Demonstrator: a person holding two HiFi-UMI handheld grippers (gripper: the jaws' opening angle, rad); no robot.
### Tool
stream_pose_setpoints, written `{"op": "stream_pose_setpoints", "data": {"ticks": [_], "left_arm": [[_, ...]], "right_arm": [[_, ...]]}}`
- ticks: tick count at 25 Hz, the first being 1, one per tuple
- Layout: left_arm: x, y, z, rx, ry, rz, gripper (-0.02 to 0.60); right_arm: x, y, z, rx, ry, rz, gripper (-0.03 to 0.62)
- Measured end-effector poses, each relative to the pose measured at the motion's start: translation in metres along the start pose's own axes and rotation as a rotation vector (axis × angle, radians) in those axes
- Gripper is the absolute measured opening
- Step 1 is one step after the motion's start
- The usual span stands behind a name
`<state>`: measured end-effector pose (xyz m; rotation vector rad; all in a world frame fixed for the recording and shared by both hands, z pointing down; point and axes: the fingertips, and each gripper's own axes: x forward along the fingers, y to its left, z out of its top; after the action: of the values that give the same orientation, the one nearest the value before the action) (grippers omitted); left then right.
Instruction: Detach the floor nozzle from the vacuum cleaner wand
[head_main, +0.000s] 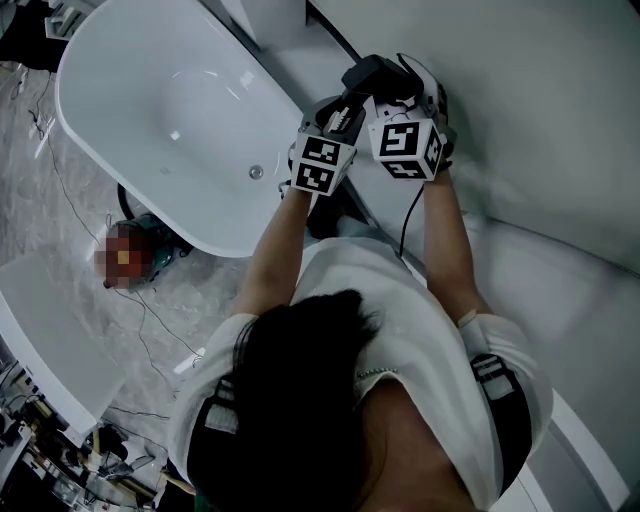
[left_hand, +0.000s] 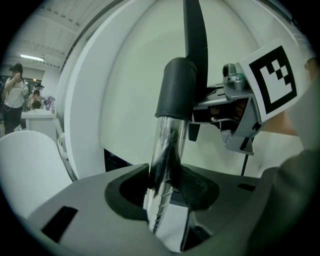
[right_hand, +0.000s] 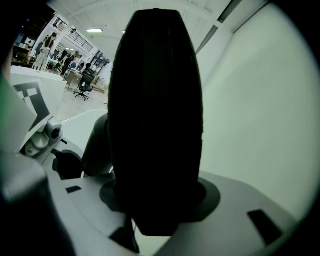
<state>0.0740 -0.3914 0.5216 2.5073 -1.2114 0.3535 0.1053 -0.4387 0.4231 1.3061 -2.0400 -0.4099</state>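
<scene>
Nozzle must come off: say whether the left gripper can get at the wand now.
Likely yes: the shiny wand stands right between the jaws of the left gripper, with nothing blocking it.

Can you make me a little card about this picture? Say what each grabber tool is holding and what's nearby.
Place: beside a white bathtub
Who: a person seen from above, arms stretched forward
In the left gripper: a shiny tube, gripped below its dark collar
In the right gripper: a big black vacuum part, gripped
How the grippers sit: side by side, close together
Nozzle off yet: can't tell from these views
</scene>
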Motion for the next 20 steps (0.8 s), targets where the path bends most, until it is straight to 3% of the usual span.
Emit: {"op": "stream_pose_setpoints", "data": {"ticks": [6, 12, 20], "left_arm": [[-0.002, -0.001, -0.004, 0.004, -0.004, -0.005, 0.161], [0.0, 0.001, -0.003, 0.003, -0.002, -0.007, 0.161], [-0.001, -0.002, 0.0, 0.005, -0.008, -0.022, 0.161]], "right_arm": [[-0.008, 0.003, -0.001, -0.036, 0.026, -0.043, 0.21], [-0.006, 0.002, -0.005, 0.028, 0.051, -0.032, 0.212], [-0.012, -0.002, -0.004, 0.025, 0.081, -0.051, 0.212]]}}
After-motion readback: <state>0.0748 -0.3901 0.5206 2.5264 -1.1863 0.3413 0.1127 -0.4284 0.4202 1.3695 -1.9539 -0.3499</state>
